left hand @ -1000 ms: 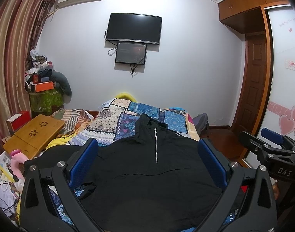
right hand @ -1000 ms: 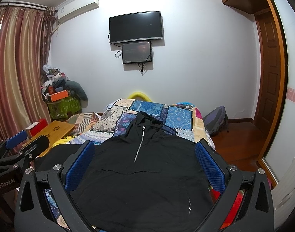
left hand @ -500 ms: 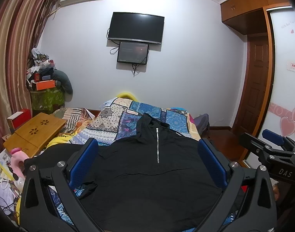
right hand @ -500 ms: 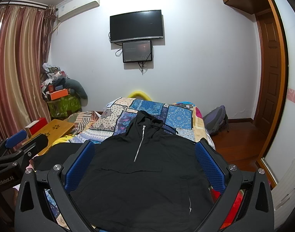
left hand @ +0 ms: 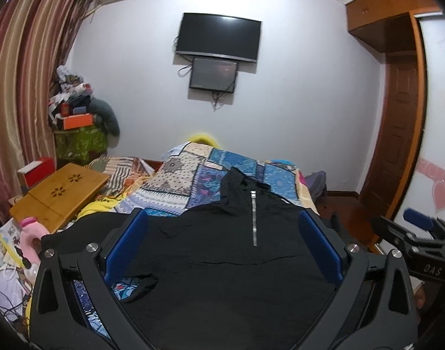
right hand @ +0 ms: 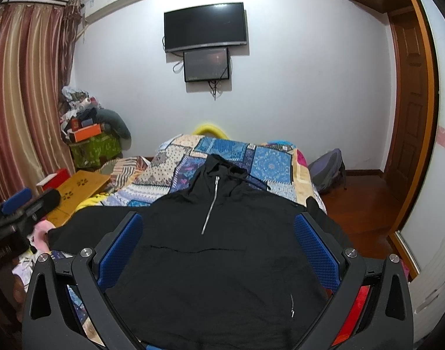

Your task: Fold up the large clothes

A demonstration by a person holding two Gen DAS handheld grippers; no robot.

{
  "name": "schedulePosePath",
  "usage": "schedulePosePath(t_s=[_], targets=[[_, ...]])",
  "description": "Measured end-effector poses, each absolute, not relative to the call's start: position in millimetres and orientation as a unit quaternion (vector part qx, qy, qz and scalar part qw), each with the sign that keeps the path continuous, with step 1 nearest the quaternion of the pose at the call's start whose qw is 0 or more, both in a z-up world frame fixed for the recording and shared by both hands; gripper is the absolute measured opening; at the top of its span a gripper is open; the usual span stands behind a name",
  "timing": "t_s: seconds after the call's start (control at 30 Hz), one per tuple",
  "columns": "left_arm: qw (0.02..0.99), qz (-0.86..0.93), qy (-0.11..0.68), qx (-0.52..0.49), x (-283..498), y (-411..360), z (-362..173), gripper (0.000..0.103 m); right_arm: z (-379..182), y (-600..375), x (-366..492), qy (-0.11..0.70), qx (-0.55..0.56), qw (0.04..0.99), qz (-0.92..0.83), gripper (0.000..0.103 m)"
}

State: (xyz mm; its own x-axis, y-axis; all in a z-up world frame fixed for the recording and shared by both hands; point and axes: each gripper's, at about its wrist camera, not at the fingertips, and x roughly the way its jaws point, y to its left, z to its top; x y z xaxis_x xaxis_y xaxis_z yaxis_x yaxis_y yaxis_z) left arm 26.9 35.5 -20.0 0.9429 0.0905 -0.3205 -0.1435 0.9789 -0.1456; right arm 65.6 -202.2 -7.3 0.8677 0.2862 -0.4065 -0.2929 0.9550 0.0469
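A black hooded pullover (left hand: 222,262) with a short silver zip (left hand: 254,218) lies spread flat, front up, on a patchwork bedspread (left hand: 187,180), hood toward the far wall. Its left sleeve (left hand: 85,230) stretches out to the left. My left gripper (left hand: 222,227) hovers above the garment's near part, open, with nothing between its blue pads. My right gripper (right hand: 219,227) is open and empty too, above the same pullover (right hand: 216,262). Each gripper shows at the edge of the other's view: the right one (left hand: 418,233), the left one (right hand: 24,207).
A wooden lap table (left hand: 59,195) and a pink bottle (left hand: 29,236) sit left of the bed. A cluttered green stand (left hand: 79,143) fills the left corner. A backpack (right hand: 327,172) rests on the wooden floor to the right, near the door (right hand: 409,93). Two screens (left hand: 219,38) hang on the wall.
Both views have drifted slightly, tilting a little upward; the pullover lies as before and both grippers stay open.
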Motion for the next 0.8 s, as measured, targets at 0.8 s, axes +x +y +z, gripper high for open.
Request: schedulePosePath(t_s=[0.8], targets=[[0.837, 0.328, 0.355, -0.256, 89.2, 323.3, -202.5, 0.103, -59.0, -181.6, 174.8, 0.303, -0.077, 0.946, 0.090, 0.103]])
